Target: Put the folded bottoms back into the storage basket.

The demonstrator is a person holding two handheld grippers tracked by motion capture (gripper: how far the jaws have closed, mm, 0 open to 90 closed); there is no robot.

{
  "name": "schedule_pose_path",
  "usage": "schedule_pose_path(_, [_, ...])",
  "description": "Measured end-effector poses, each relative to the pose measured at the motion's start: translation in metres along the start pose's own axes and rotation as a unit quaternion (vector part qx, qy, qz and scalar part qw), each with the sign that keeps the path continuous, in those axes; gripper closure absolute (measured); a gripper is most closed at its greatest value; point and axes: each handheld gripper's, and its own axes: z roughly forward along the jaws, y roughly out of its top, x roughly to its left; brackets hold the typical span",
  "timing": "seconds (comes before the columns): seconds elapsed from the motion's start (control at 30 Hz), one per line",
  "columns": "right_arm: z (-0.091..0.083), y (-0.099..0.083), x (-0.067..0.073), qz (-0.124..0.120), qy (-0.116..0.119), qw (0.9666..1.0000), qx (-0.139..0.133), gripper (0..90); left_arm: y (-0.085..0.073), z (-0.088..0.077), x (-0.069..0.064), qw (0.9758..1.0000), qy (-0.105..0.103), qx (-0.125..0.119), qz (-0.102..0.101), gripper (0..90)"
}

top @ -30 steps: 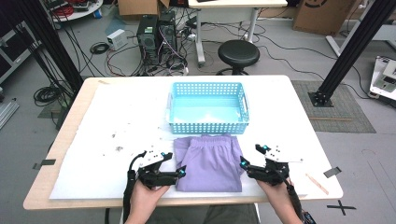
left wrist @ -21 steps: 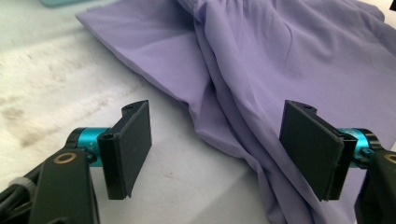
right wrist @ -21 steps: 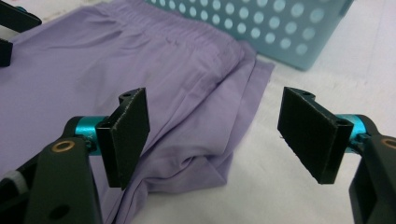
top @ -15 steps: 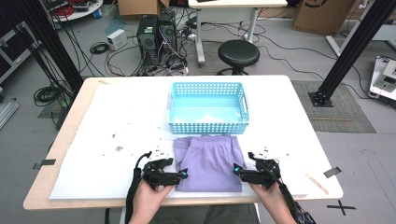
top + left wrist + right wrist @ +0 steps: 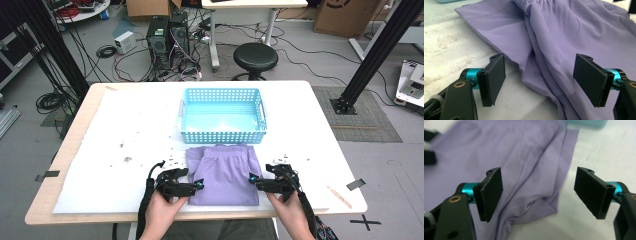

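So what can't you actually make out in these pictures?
- Specks on the table, high view: too small to identify.
- Purple garment: folded, so its underside is hidden; cut off by frame edges in both gripper views.
- Blue basket, right gripper view: blurred, cut off at top.

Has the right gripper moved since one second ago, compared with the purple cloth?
Yes. The right gripper moved inward, toward the person's left, and now reaches the right edge of the purple cloth, jaws open.

No readable text showing anywhere. Nothing legible on the cardboard boxes (image 5: 350,15) behind the table; the print there is coming through too blurred. A black X tape mark (image 5: 364,221) is sitting on the floor.
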Motion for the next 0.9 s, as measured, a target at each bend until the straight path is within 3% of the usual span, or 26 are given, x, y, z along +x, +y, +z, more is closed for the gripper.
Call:
schedule_pose_path(0.07, [-0.003,0.001,0.002,0.002,0.006,0.9999,-0.012,23.4,0.000,0.000,0.000,1.0000,0.002,0.000,0.001,25.8])
schedule_pose_path(0.17, [0.003,0.000,0.007,-0.006,0.006,1.0000,0.005,22.5,0.000,0.000,-0.001,1.0000,0.003,0.000,0.002,25.8])
schedule_pose_path(0.33, [0.017,-0.002,0.010,-0.021,-0.029,0.9979,0.055,22.4,0.000,0.000,-0.001,1.0000,0.006,0.001,0.002,26.3])
schedule_pose_path(0.47, [0.019,-0.004,0.013,-0.025,-0.040,0.9974,0.055,22.8,0.000,0.001,-0.002,0.9999,0.011,0.000,0.001,29.5])
schedule_pose_path(0.6, [0.019,-0.004,0.017,-0.028,-0.055,0.9966,0.054,31.2,0.003,0.005,-0.004,1.0000,0.003,-0.002,-0.007,36.8])
schedule_pose_path(0.67, [0.019,-0.004,0.018,-0.030,-0.053,0.9968,0.052,41.6,0.004,0.007,-0.007,1.0000,0.006,-0.002,-0.003,38.7])
schedule_pose_path(0.7, [0.019,-0.004,0.019,-0.034,-0.040,0.9973,0.051,45.2,0.004,0.008,-0.008,1.0000,0.009,-0.002,-0.002,38.7])
schedule_pose_path(0.9, [0.022,-0.004,0.025,-0.053,-0.043,0.9963,0.052,53.4,0.004,0.010,-0.011,0.9998,0.020,-0.007,-0.007,41.5])
